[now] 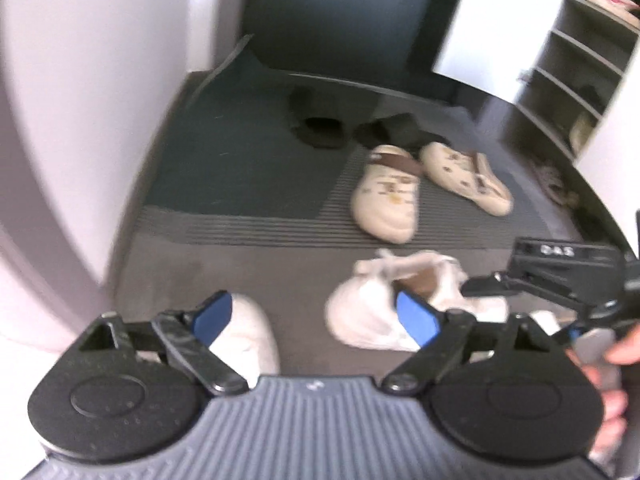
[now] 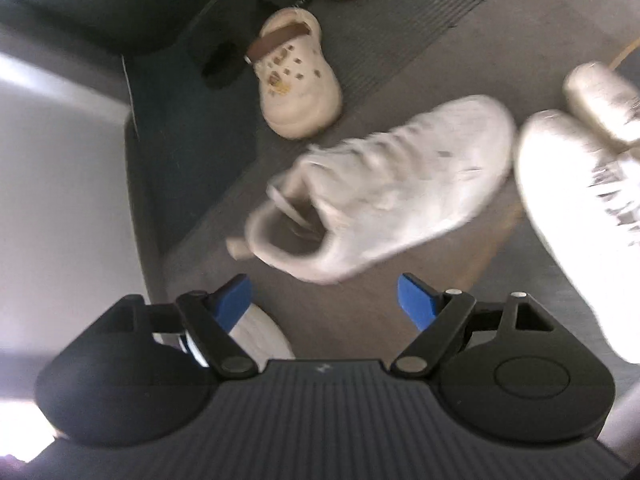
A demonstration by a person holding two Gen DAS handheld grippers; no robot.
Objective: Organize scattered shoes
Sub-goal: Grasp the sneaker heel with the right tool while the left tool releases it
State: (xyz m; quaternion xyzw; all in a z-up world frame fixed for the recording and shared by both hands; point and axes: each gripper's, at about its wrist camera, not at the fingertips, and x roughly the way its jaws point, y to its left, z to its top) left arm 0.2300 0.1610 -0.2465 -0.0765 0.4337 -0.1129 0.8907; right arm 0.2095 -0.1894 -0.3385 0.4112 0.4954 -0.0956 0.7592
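Nearest in the left wrist view, the left hand-held gripper [image 1: 314,316] stood wide open with nothing between its blue pads. A white rounded shoe toe [image 1: 246,334] lay just behind its left finger, and a white lace-up sneaker [image 1: 384,304] lay on the grey floor mat [image 1: 240,248] behind its right finger. The right hand-held gripper [image 2: 324,300], jaws likewise spread and empty, hung over the mat just short of that sneaker [image 2: 384,188].

Only the left view showed the other tool at its right edge, part of a hand [image 1: 612,380] cut off there, a pair of black slides [image 1: 320,124] farther back, and an open white shoe cabinet [image 1: 576,80] with shelves. Only the right view showed two pale shiny shoes [image 2: 580,160], cropped at the frame.

Beyond the sneaker sat two cream clogs [image 1: 386,196] with a brown strap, close together. Everything was motion-blurred; the shelf contents were hard to make out. Bare mat lay open to the left, bounded by a white wall [image 1: 80,120].
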